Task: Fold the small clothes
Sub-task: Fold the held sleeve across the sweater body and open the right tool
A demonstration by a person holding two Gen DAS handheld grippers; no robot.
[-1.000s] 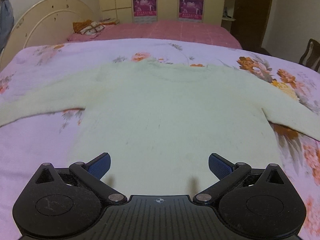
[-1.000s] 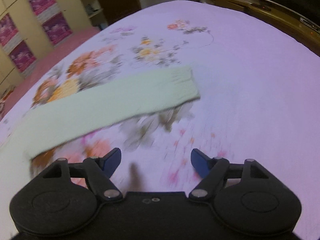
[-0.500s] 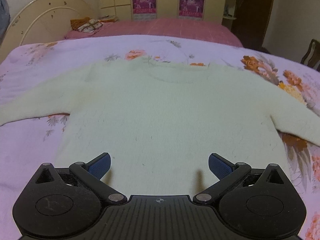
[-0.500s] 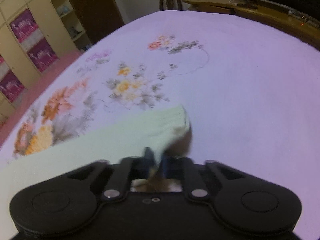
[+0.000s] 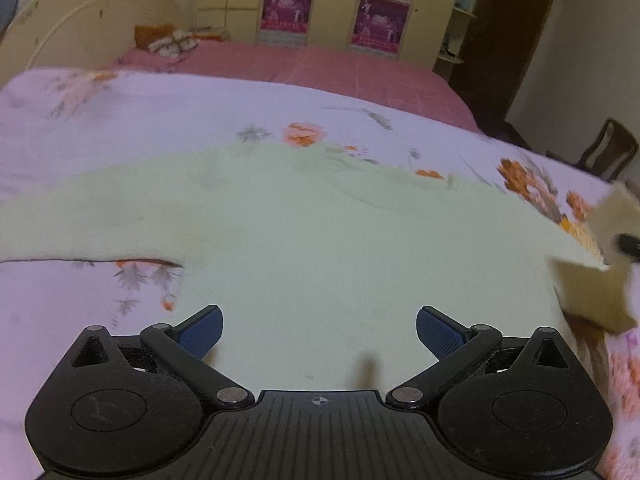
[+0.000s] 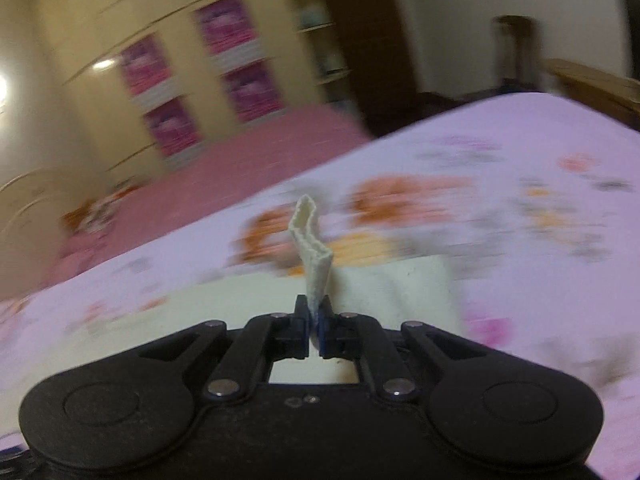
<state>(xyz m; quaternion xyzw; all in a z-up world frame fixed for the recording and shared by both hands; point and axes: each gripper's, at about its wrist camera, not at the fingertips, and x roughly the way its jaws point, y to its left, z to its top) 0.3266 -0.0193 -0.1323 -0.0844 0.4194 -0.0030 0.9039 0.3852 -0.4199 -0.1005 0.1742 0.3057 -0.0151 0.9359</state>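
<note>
No text, brand or number can be read anywhere. The magenta posters (image 5: 286,8) on the cream wardrobe doors (image 5: 228,0) carry pale figures and what may be lines of print along their top and bottom edges, but it is too small and blurred to make out. The left gripper's (image 5: 319,332) black body bears only a small crosshair mark (image 5: 319,401), not lettering.

Left sleeve (image 5: 24,232) cut off, blurred

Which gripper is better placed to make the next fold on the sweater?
Right. The right gripper is shut on the sleeve cuff, lifted; the left gripper hangs open over the sweater.
</note>
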